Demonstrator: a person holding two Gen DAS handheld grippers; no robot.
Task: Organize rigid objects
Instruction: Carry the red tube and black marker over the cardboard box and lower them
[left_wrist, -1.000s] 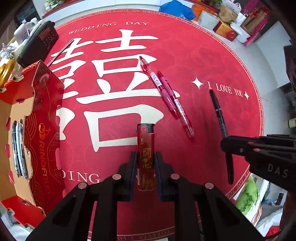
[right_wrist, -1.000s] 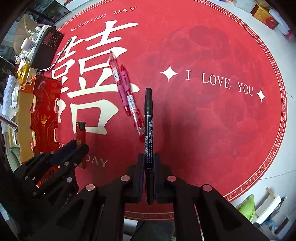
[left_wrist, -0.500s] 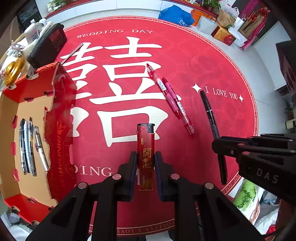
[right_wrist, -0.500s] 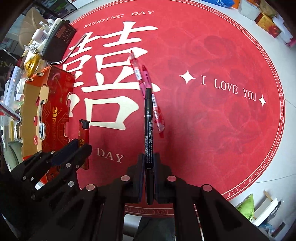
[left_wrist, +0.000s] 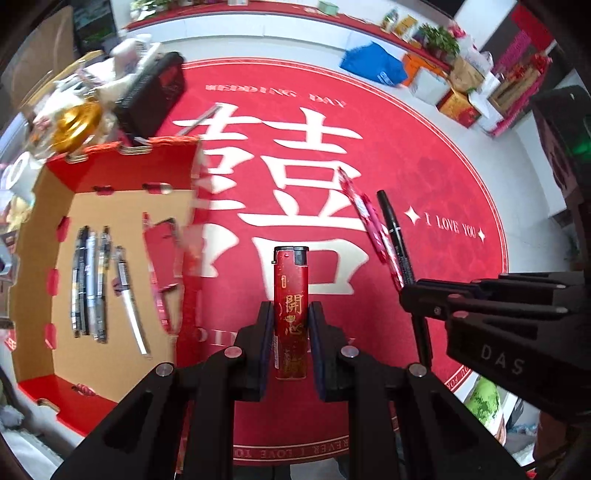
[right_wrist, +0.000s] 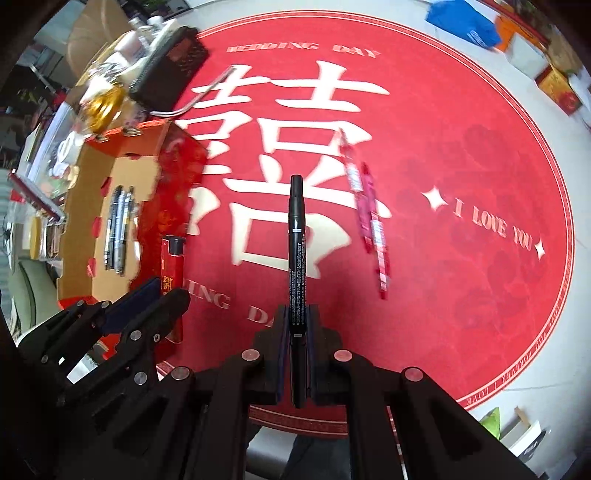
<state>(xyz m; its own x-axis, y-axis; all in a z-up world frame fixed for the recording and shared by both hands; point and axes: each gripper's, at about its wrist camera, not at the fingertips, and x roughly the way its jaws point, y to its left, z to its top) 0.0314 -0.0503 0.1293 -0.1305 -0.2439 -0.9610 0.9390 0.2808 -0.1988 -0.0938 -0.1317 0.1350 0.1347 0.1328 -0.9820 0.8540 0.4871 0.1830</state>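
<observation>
My left gripper (left_wrist: 290, 317) is shut on a red lighter (left_wrist: 290, 295) with gold characters and holds it above the round red mat (left_wrist: 424, 155). My right gripper (right_wrist: 297, 321) is shut on a black marker pen (right_wrist: 297, 243), also lifted off the mat. An open red cardboard box (left_wrist: 122, 206) with a brown floor sits at the left; several pens (left_wrist: 90, 284) lie inside it. Two pink-red pens (right_wrist: 369, 210) lie side by side on the mat. In the right wrist view the left gripper (right_wrist: 159, 291) with the lighter (right_wrist: 171, 258) is just beside the box (right_wrist: 85, 221).
A black radio (left_wrist: 151, 96) with a metal antenna, a gold round object (left_wrist: 75, 120) and clutter crowd the mat's far left. Boxes and a blue bag (left_wrist: 373, 64) stand on the floor beyond the mat. A green-and-white packet (left_wrist: 484, 402) lies near the mat's right front edge.
Both grippers have risen and shifted left toward the box, each keeping its object. The box's inside with its pens has come into fuller view.
</observation>
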